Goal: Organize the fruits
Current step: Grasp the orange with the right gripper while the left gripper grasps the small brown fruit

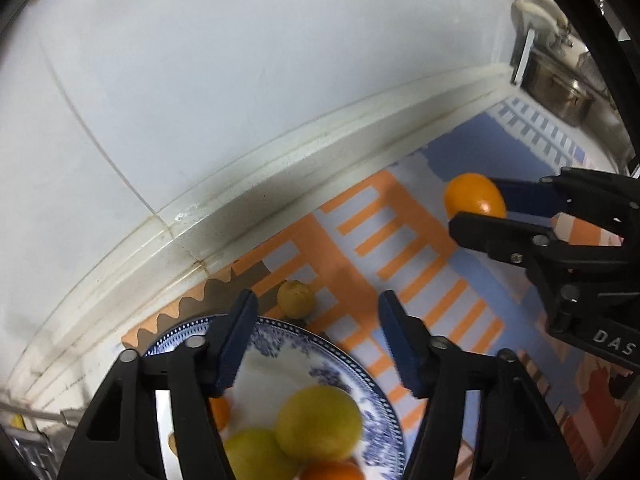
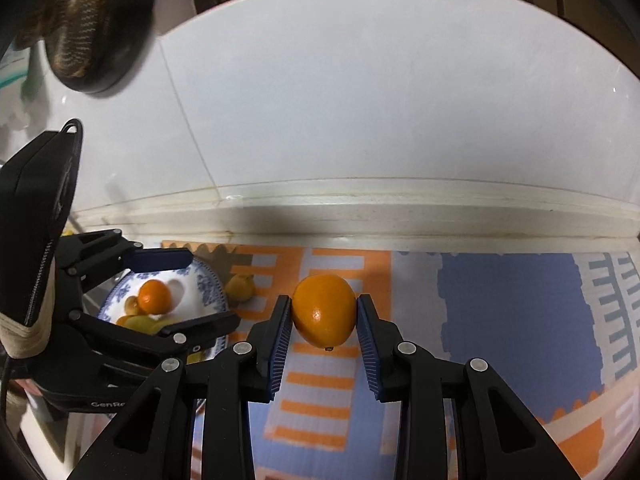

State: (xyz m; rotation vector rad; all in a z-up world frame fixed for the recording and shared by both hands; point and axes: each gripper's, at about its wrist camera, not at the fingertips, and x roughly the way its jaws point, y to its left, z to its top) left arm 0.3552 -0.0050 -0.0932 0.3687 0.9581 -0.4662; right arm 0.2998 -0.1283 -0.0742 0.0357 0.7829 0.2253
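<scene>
Pinching an orange [image 2: 324, 311] between its blue pads, the right hand-held gripper [image 2: 323, 322] holds it above the patterned mat [image 2: 512, 300], while the left hand-held gripper [image 1: 316, 344] hangs spread over a blue-and-white plate [image 1: 376, 392] of fruit, a small yellow fruit [image 1: 296, 298] lying just beside the plate.
</scene>
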